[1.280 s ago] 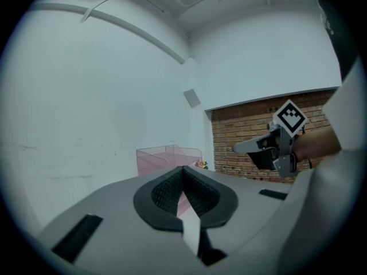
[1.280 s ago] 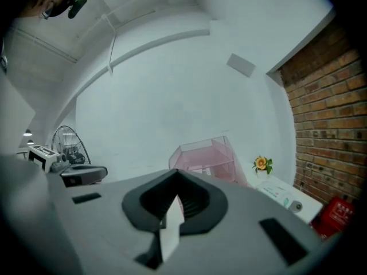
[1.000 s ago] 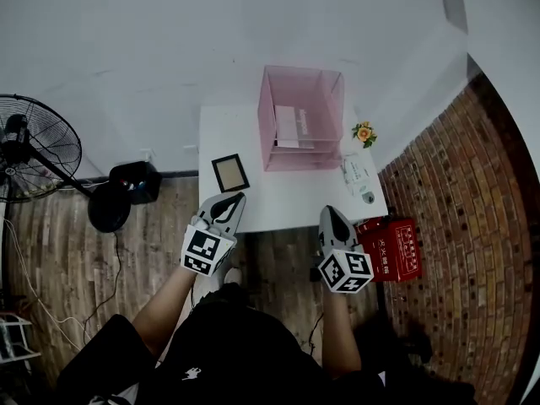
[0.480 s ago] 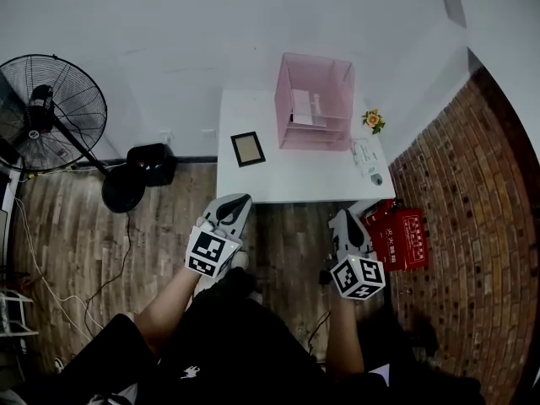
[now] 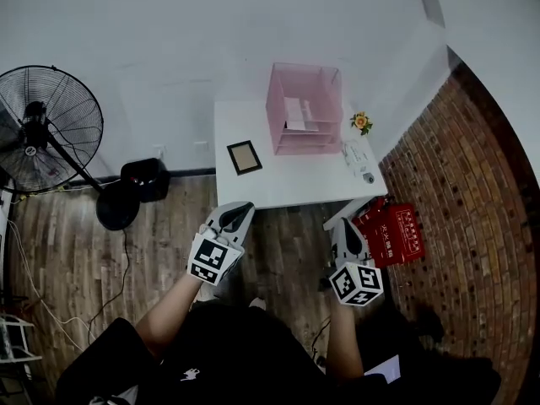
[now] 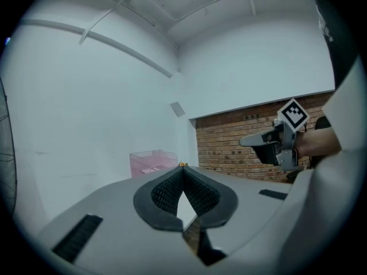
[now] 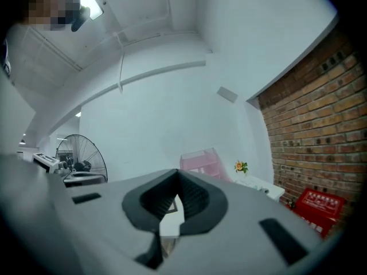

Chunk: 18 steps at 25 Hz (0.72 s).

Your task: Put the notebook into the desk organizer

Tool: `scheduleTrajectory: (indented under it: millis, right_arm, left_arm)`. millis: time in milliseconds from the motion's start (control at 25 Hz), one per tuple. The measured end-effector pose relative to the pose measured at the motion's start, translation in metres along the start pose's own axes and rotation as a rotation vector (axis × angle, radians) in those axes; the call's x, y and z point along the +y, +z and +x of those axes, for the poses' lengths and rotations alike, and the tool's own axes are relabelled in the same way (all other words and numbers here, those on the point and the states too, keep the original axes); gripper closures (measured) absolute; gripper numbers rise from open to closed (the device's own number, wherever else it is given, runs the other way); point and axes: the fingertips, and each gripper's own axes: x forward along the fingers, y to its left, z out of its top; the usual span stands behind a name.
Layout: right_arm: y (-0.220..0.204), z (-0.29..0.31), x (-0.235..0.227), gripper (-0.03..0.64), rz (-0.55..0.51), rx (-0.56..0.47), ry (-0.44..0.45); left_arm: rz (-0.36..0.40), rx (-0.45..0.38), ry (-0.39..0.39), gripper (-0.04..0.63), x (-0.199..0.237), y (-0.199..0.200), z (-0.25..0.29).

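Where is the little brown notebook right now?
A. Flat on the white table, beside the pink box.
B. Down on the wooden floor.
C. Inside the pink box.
A: the notebook lies on the white table, just left of the pink organizer, not inside it.

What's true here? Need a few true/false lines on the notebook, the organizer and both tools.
1. The notebook lies on the white table, left of the pink desk organizer. True.
2. The right tool holds the notebook. False: its jaws are shut on nothing, short of the table.
3. The left tool is shut and empty. True.
4. The red box stands on the table. False: it sits on the floor beside the table, near the brick wall.
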Motion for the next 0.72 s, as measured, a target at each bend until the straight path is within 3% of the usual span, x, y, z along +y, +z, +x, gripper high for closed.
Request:
scheduleTrajectory:
  millis: [280,720]
  right_arm:
    - [0.011,-0.016,0.019,0.615,0.018,-0.053,-0.094]
    - [0.007,-0.041,0.062,0.615,-0.011,-0.082,-0.19]
  left_arm:
    - [0.019,-0.019,-0.099,0.592,0.012,0.01,-0.008]
    - [0.022,-0.045,-0.179,0.594,0.033,0.016,-0.033]
